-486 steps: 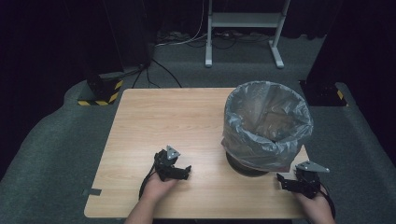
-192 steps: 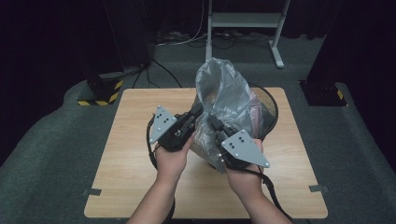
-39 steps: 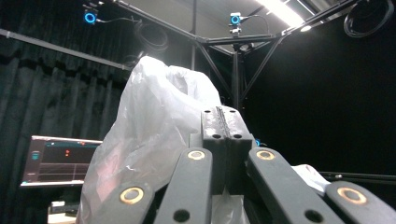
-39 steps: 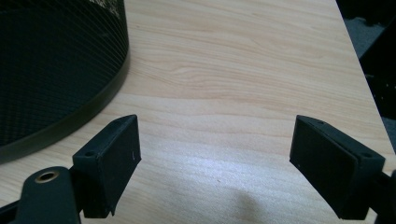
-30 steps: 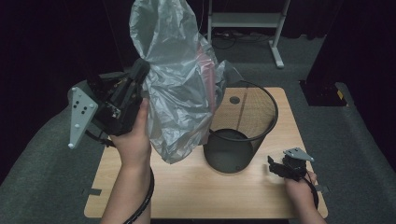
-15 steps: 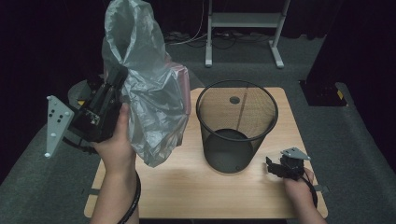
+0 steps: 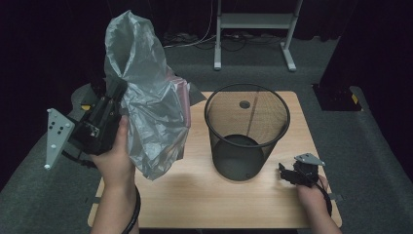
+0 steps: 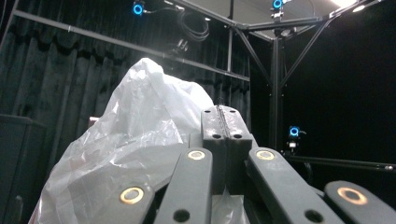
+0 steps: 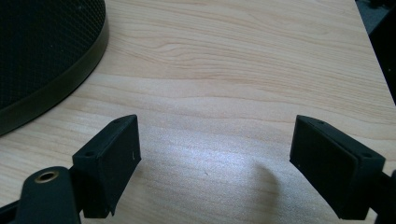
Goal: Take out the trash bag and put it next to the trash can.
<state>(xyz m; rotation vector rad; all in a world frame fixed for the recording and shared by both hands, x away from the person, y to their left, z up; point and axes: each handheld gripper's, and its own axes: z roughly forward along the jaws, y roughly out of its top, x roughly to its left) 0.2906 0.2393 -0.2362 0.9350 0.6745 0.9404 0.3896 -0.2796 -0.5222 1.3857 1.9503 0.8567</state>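
Observation:
A grey translucent plastic bag (image 7: 146,112) hangs in the air over the table's left side, its mouth gaping at the top. My left gripper (image 7: 116,90) is shut on the bag's edge and points up and away. In the left gripper view the two jaws press together with the white film of the bag (image 8: 130,154) bunched to their left. The black wire-mesh bin (image 7: 246,131) stands bare on the wooden table (image 7: 204,195). My right gripper (image 7: 283,171) rests low at the front right beside the bin, its jaws wide apart over bare wood (image 9: 215,140).
The bin's base rim (image 9: 51,88) lies close to the right gripper's left jaw. A white metal stand (image 7: 253,24) and cables sit on the floor beyond the table. Dark curtains and a ceiling frame (image 8: 275,70) surround the area.
The left hand has carried the bag leftward and lower, away from above the bin. The right hand has stayed by the bin.

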